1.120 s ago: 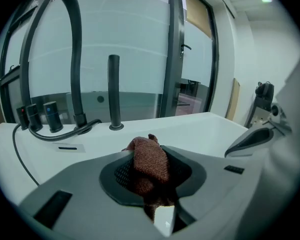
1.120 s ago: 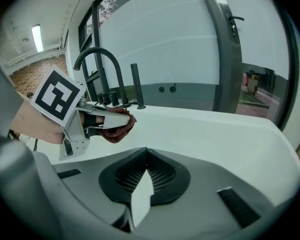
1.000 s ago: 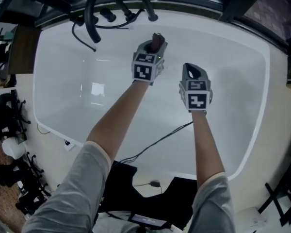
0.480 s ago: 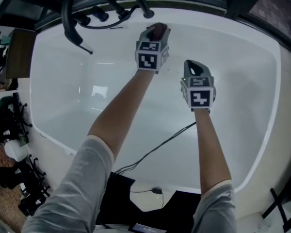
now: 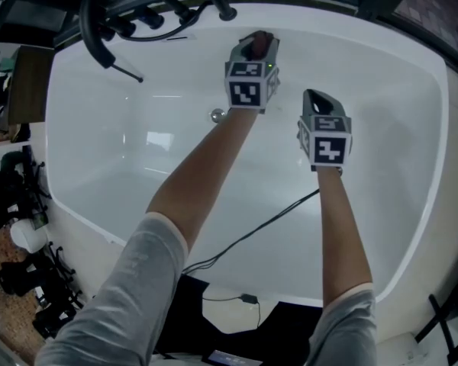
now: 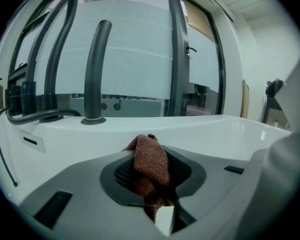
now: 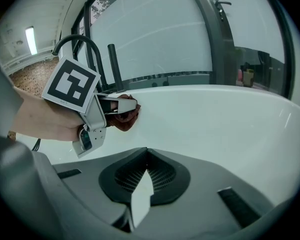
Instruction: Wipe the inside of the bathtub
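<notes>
The white bathtub point(image 5: 122, 158) fills most of the head view, with its far rim running below a frosted window point(image 6: 135, 59) in dark frames. Black fittings stand on that rim: a curved spout point(image 5: 91, 29), a straight column point(image 5: 217, 2) and a ribbed hose point(image 6: 20, 116). Dark equipment point(image 5: 15, 273) lies on the floor to the left of the tub. Both bare forearms reach over the near rim into the basin. The left gripper point(image 5: 253, 56) is extended to the far inner wall, just below the fittings; the right gripper point(image 5: 319, 101) is held beside it, nearer the person and apart from it. The only print is the black-and-white square marker on each gripper cube. A black cable point(image 5: 252, 231) crosses the near rim into the tub. A small chrome drain point(image 5: 217, 115) sits on the wall left of the left gripper. The left jaws are clamped on a reddish-brown woven cloth point(image 5: 259, 43), bunched and protruding past the tips; contact with the wall cannot be confirmed. The right jaws meet at the tips with nothing between them.
</notes>
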A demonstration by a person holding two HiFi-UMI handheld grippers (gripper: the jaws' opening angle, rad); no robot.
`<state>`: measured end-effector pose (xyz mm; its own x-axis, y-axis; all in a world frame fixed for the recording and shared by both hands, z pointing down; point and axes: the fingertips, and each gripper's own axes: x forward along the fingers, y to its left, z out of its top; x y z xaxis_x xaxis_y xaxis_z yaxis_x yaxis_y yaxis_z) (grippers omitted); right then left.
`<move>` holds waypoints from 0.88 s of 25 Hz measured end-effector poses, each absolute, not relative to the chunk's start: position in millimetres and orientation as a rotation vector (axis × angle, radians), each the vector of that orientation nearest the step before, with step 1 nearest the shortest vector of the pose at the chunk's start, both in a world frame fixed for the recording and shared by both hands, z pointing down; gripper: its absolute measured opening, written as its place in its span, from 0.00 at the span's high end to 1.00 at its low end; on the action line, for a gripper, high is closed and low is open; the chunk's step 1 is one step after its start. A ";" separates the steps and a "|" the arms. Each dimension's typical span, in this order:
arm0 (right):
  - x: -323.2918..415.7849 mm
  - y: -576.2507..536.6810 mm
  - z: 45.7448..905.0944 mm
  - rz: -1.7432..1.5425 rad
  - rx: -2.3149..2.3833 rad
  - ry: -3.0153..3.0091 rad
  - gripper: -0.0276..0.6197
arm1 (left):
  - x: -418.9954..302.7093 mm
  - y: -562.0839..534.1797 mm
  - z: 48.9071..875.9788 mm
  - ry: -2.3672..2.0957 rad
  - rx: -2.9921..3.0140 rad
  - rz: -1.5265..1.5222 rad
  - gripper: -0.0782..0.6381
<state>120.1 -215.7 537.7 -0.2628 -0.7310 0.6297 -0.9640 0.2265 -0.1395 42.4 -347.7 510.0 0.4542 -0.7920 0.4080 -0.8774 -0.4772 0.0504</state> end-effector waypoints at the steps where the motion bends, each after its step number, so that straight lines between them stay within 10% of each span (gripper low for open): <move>1: 122.9 -215.5 538.4 0.723 1.564 -2.069 0.95 | 50.4 -345.9 511.2 -1.428 2.460 0.486 0.75; 22: 121.8 -206.8 561.3 0.745 1.581 -2.052 0.95 | -6.7 -354.5 534.8 -1.565 2.466 0.581 0.76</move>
<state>121.8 -206.8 561.3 -0.2477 -0.7301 0.6368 -0.9686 0.2002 -0.1472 -6.7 -354.5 534.8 0.3754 -0.8328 0.4068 -0.8964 -0.4378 -0.0690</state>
